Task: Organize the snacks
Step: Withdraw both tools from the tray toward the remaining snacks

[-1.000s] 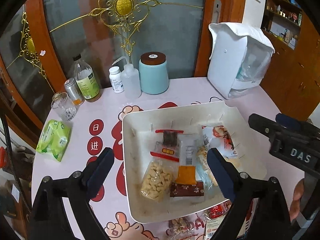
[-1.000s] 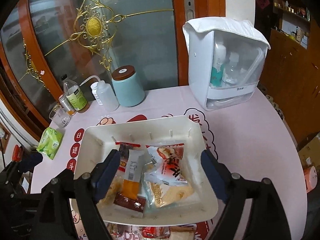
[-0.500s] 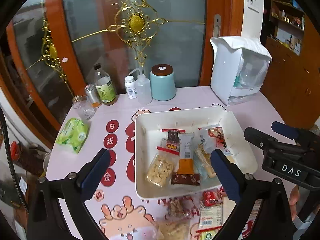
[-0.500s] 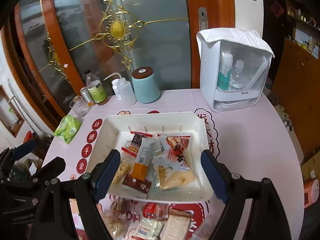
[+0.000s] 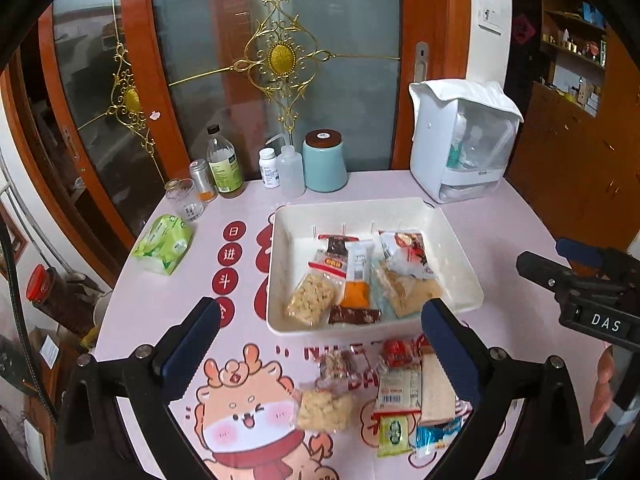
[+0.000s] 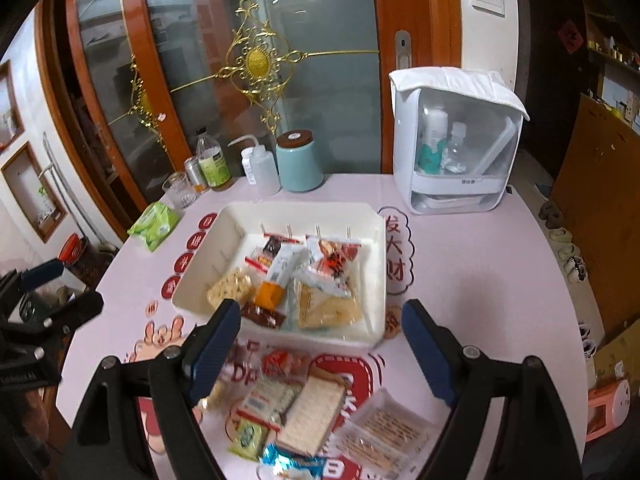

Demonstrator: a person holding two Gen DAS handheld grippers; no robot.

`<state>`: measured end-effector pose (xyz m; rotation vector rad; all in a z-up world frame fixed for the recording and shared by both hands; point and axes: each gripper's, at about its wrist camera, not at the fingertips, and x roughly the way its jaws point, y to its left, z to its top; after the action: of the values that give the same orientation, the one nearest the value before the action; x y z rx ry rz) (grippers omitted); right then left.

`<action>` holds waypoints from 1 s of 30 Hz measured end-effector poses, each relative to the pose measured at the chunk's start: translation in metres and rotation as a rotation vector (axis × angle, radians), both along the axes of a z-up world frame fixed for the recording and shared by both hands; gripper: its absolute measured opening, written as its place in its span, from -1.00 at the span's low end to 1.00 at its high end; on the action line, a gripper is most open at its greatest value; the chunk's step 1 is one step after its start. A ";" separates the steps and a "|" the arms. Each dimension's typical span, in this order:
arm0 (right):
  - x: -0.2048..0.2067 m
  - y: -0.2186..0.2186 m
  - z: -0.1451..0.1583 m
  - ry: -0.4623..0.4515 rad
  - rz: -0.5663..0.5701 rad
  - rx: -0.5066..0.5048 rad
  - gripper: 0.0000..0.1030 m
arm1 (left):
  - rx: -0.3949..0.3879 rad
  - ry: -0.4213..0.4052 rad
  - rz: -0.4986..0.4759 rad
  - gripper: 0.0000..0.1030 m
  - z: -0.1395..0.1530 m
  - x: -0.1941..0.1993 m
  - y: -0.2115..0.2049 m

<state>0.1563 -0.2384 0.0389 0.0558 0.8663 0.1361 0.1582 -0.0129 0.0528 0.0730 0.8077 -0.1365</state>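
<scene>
Both the left tongs (image 5: 320, 344) and right tongs (image 6: 320, 344) hang released and empty above the desk (image 5: 500, 224), where a white tray (image 5: 452, 240) holds several snack packets (image 5: 352, 276) and more packets (image 6: 288, 412) lie loose just before it.

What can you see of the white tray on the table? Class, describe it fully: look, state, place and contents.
The white tray is a shallow, squarish bin of what looks like plastic, with rounded corners and thin ribs along its inner walls. It sits flat on the pink printed table cover, in front of the blue canister. Several wrapped snacks lie inside, bunched towards its near right part; more packets lie loose outside its near edge. Neither gripper touches it.
</scene>
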 end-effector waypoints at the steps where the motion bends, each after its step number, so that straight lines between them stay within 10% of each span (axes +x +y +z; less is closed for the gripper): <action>1: -0.005 -0.001 -0.002 0.003 0.006 -0.003 0.62 | 0.001 0.002 -0.003 0.94 -0.001 -0.007 0.000; 11: -0.067 0.008 -0.045 0.021 0.155 -0.054 0.62 | -0.018 0.036 -0.039 0.94 -0.035 -0.055 -0.001; 30: -0.115 0.042 -0.169 0.150 0.503 -0.067 0.46 | -0.093 0.380 -0.046 0.94 -0.191 -0.047 0.012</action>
<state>0.0414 -0.1968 -0.1303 -0.2198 1.0206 0.5788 0.1113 -0.0006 -0.1382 -0.0238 1.1779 -0.2356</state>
